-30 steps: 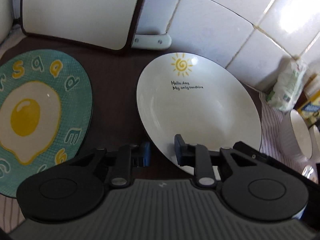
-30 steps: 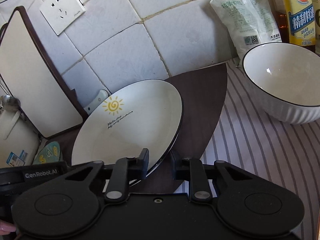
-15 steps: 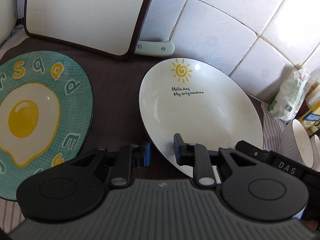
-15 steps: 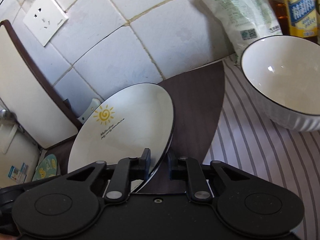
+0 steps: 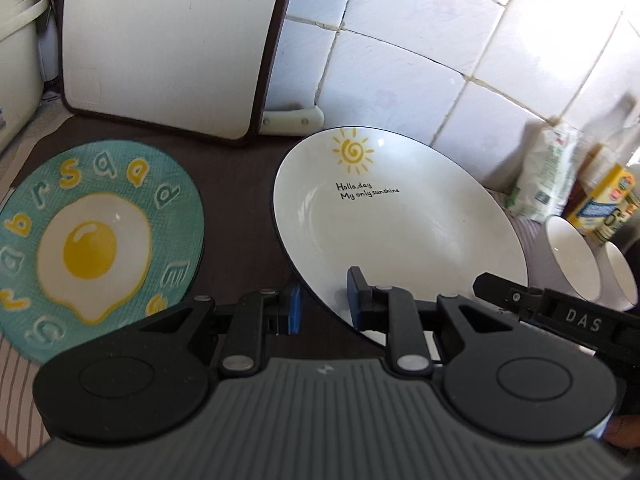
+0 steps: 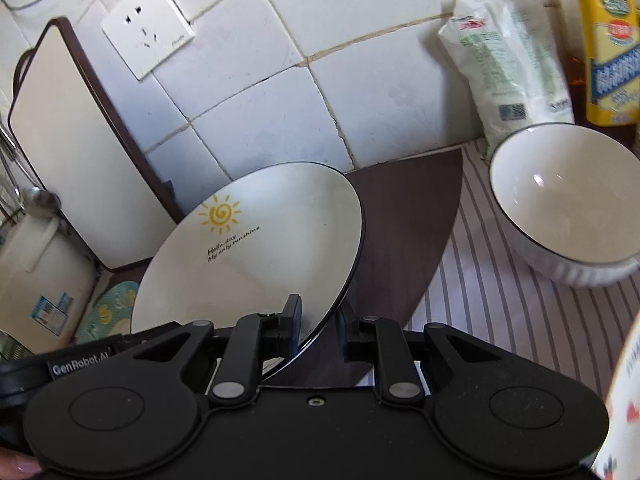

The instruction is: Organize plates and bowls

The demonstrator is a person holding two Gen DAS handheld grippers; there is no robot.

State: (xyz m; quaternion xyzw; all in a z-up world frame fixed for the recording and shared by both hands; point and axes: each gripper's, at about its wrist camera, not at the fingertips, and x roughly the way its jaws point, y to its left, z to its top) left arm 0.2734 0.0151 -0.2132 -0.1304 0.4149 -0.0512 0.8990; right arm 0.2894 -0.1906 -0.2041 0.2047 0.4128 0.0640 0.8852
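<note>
Both grippers pinch the same white round ceramic plate with a black rim and yellow sun print [image 5: 400, 232]; the left gripper [image 5: 323, 308] clamps its near-left rim, one blue pad under, one on the inside face; the right gripper [image 6: 318, 328] clamps the near-right rim the same way; two grips on opposite sides likely because the plate is wide, smooth and would pivot in one pinch. The plate is tilted, far edge low, over the dark brown mat [image 6: 400, 240], apparently lifted clear of it, near the tiled wall [image 5: 420, 80]. The teal round plate with a fried-egg picture [image 5: 96, 240] lies flat on the mat to the left, apart; judged the stacking target. The white ribbed bowl with a dark rim [image 6: 568, 212] sits on the striped cloth [image 6: 500, 300] to the right, untouched. The white cutting board [image 5: 168, 48] leans on the wall, out of the way.
</note>
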